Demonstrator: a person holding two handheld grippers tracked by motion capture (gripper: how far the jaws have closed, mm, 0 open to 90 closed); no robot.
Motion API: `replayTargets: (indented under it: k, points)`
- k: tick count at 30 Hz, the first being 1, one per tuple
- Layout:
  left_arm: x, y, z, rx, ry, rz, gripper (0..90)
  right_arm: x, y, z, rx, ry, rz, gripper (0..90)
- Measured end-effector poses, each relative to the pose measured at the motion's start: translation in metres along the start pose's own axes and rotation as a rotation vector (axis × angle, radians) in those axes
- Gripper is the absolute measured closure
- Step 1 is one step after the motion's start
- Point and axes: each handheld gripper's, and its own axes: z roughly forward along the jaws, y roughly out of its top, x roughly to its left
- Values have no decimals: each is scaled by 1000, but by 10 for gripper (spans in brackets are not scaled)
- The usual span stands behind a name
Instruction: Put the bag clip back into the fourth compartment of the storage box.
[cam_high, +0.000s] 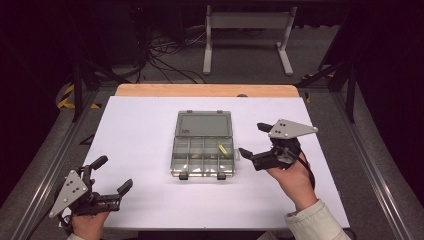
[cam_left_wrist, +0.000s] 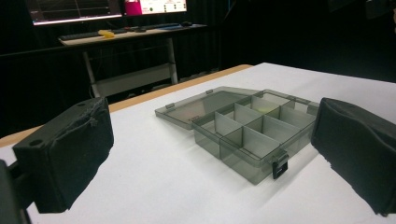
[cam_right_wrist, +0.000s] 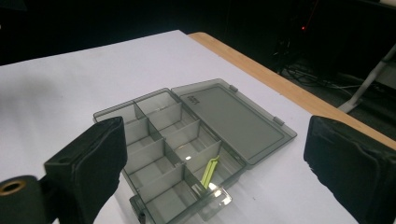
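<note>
1. Around you the room is dark; a white sheet covers the table (cam_high: 150, 130), and a strip of bare wood shows along its far edge, beyond the organizer box.
2. Your left gripper (cam_high: 112, 173) sits well to the left of the box and nearer to you, close to the table's front-left corner. Its jaws are spread wide with nothing between them. Your left hand (cam_high: 90, 225) grips it from below.
3. From the left gripper view, both black padded jaws frame the box from the side, and the box stands clear of them on the sheet.
4. At the middle of the table lies the smoky transparent organizer box (cam_high: 202, 155), open. Its lid (cam_high: 204, 123) is folded flat on the table on the side away from you, and two dark latches hang on the near wall.
5. Dividers split the box into small compartments. A small yellow-green piece (cam_high: 223, 149) leans in a compartment on the box's right side; in the right gripper view (cam_right_wrist: 209, 171) it stands tilted against a divider.
6. Your right gripper (cam_high: 252, 140) hovers just right of the box, near its right wall but not touching it. Its jaws are spread apart and hold nothing.
7. Your right hand (cam_high: 295, 180) holds it, with a pale sleeve (cam_high: 312, 222) behind.
</note>
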Motion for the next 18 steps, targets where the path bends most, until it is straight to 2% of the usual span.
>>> replayTargets:
  k: [7,10,13,15,18]
  points:
    - [0,0,0,5,3,5,0,-7,-16,-23,-32,-26,20,49]
    - [0,1,0,-2,3,4,0,-9,-27,-34,-48,-45,-1,49]
    - [0,1,0,1,1,7,0,-11,-33,-40,-62,-56,0,49]
    - [-1,0,1,7,1,9,0,-14,-44,-46,-67,-73,24,46]
    - [-1,0,1,7,2,9,0,-15,-50,-50,-85,-84,20,44]
